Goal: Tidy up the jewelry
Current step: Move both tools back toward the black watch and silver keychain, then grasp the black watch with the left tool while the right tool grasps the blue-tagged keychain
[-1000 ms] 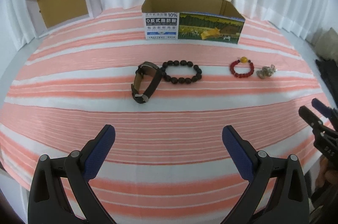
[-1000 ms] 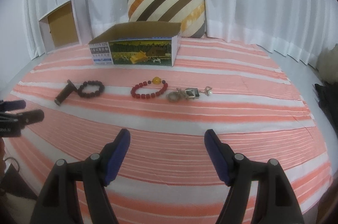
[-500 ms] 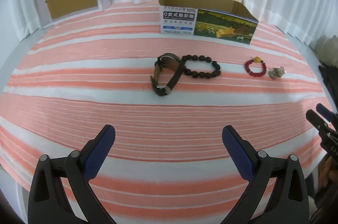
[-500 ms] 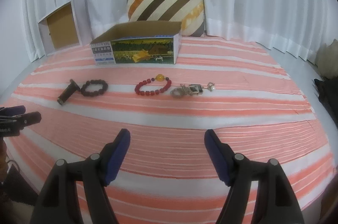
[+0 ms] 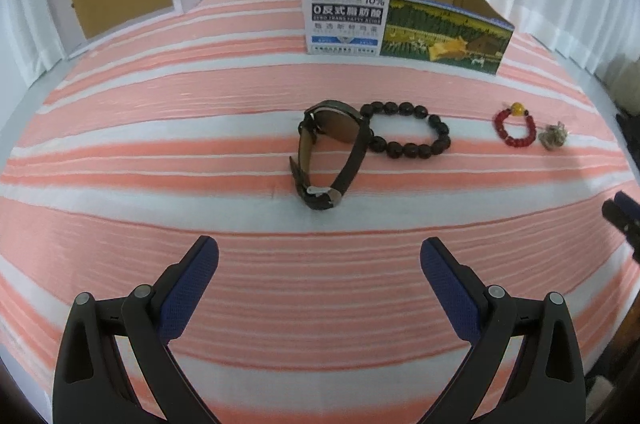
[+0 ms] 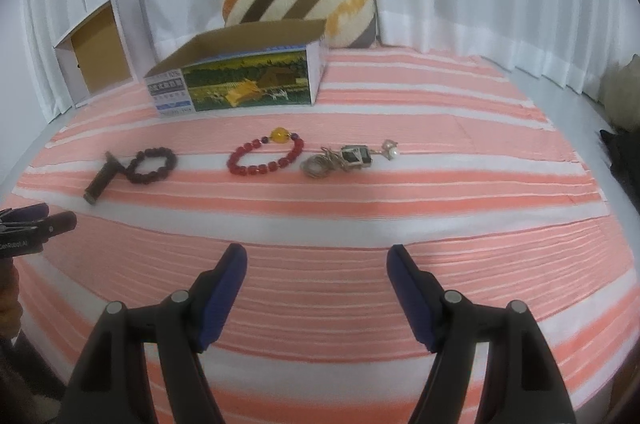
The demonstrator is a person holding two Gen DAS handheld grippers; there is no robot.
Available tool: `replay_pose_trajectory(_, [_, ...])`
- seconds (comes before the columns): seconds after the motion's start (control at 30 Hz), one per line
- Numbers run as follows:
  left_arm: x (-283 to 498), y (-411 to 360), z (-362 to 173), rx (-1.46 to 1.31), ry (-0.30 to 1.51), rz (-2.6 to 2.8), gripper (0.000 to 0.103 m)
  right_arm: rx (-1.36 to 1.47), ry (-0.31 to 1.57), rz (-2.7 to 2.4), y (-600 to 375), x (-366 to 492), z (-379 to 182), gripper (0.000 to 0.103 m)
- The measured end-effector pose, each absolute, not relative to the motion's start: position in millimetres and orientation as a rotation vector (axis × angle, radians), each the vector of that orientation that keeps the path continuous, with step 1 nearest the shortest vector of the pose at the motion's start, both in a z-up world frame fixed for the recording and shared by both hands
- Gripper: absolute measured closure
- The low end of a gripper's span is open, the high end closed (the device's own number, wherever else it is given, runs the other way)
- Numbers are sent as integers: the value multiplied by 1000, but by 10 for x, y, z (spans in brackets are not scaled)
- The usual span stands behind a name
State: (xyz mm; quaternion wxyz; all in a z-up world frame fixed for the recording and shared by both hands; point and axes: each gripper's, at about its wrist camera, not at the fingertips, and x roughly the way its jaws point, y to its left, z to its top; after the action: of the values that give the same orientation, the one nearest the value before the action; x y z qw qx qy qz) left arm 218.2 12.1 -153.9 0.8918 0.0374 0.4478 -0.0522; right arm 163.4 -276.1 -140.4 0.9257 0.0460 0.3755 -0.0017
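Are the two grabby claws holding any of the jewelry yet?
No. The left gripper and right gripper are both open and empty, above the striped cloth.

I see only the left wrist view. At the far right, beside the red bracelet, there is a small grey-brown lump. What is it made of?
Observer: In the right wrist view the lump is a tangle: a coiled chain, a dark square pendant and a pearl-like piece at its right end.
Operator: Does it touch the red bracelet?
Observer: No. The red bracelet lies just left of it, with a narrow strip of cloth between them.
Operator: Is the printed box empty?
Observer: I see into the printed box only partly; its inner walls are bare cardboard, the floor is hidden.
Operator: Is the right gripper holding something?
Observer: No. The right gripper is open, with only striped cloth between its fingers.
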Motion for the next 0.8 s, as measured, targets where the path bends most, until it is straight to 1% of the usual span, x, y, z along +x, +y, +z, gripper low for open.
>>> replay_pose_trajectory(0.33, [2499, 98, -1660, 92, 947, -101, 2, 208, 829, -4, -3017, 2146, -1531, 29])
replay_pose_trajectory(0.5, [2635, 85, -1706, 111, 950, -98, 2, 235, 879, 36, -3032, 2546, -1639, 29])
replay_pose_trajectory(0.67, [2753, 101, -1745, 100, 950, -107, 2, 204, 876, 35, -3024, 2813, -1638, 29])
replay_pose_trajectory(0.7, [2773, 113, -1743, 96, 950, -109, 2, 198, 877, 37, -3020, 2847, -1637, 30])
replay_pose_trajectory(0.73, [2785, 125, -1742, 93, 948, -112, 2, 178, 877, 40, -2998, 2874, -1635, 34])
replay_pose_trajectory(0.77, [2798, 132, -1740, 93, 948, -115, 3, 157, 876, 41, -2979, 2885, -1632, 41])
replay_pose_trajectory(0.8, [2800, 136, -1731, 93, 948, -119, 3, 134, 872, 43, -2949, 2889, -1633, 46])
